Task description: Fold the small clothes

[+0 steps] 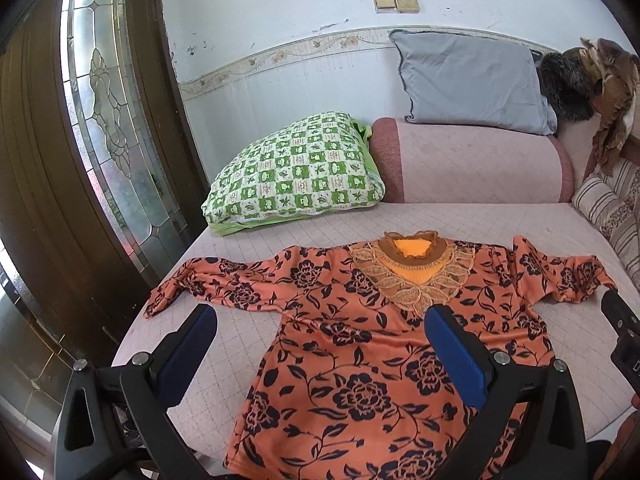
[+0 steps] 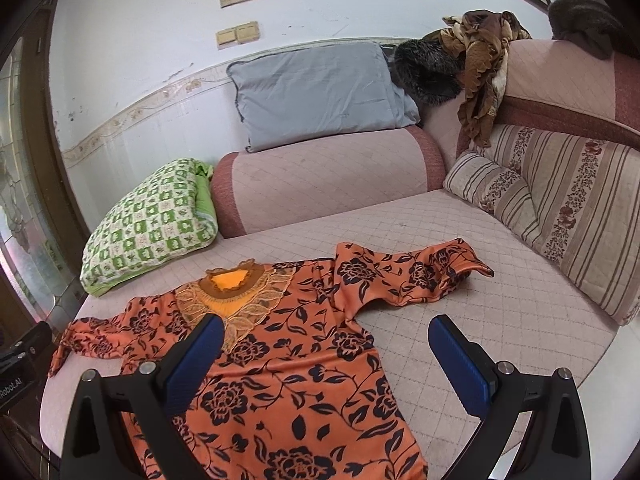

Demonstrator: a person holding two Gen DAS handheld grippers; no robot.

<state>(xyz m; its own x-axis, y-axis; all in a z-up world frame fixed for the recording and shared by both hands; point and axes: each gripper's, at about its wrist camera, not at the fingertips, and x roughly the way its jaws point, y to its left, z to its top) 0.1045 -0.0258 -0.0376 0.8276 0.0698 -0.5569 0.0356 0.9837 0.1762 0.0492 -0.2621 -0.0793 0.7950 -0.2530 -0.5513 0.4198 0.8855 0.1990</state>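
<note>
An orange long-sleeved top with black flowers (image 1: 360,360) lies flat and face up on the pink quilted sofa seat (image 1: 500,224), sleeves spread to both sides, lace collar (image 1: 412,268) at the far end. It also shows in the right wrist view (image 2: 288,360). My left gripper (image 1: 320,320) is open and empty, hovering above the top's left side near its hem. My right gripper (image 2: 326,328) is open and empty, above the top's right side, below its right sleeve (image 2: 420,272). The right gripper's body shows at the left wrist view's right edge (image 1: 620,328).
A green checked pillow (image 1: 296,168) lies at the seat's far left. A grey pillow (image 1: 472,80) rests on the pink armrest (image 1: 472,160). Striped cushions (image 2: 560,208) line the right side, with brown and dark clothes (image 2: 472,64) heaped above. A wooden glass door (image 1: 80,140) stands left.
</note>
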